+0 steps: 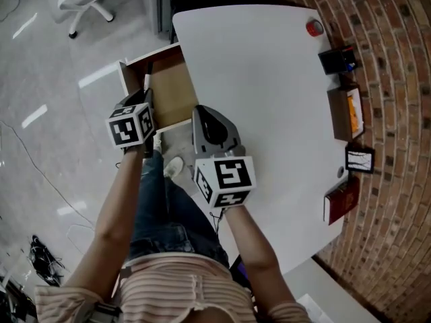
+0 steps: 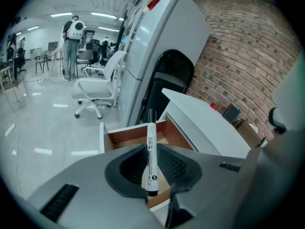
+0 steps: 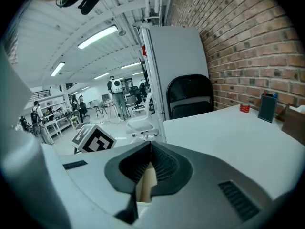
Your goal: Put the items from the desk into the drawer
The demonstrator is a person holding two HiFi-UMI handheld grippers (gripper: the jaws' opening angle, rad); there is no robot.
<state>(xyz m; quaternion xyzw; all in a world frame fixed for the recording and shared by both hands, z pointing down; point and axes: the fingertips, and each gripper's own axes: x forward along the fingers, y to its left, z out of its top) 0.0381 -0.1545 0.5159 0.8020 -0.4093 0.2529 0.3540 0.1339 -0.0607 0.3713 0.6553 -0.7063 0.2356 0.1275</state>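
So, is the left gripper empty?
No, the left gripper is clamped on a white marker standing upright between its jaws.

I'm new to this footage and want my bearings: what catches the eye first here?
The white marker clamped in the left gripper stands out, with the open wooden drawer just beyond it at the desk's left side. Next comes the wide white desk, its small items lined along the brick wall. The right gripper is shut, holding nothing.

open-plan office or lab: strip lights point(image 2: 102, 15) overhead, a white swivel chair point(image 2: 97, 87) on glossy floor point(image 2: 43, 128) ahead of the left tool point(image 2: 151, 149), people point(image 2: 71, 46) standing far beyond, brick wall point(image 2: 238, 56) to its right.
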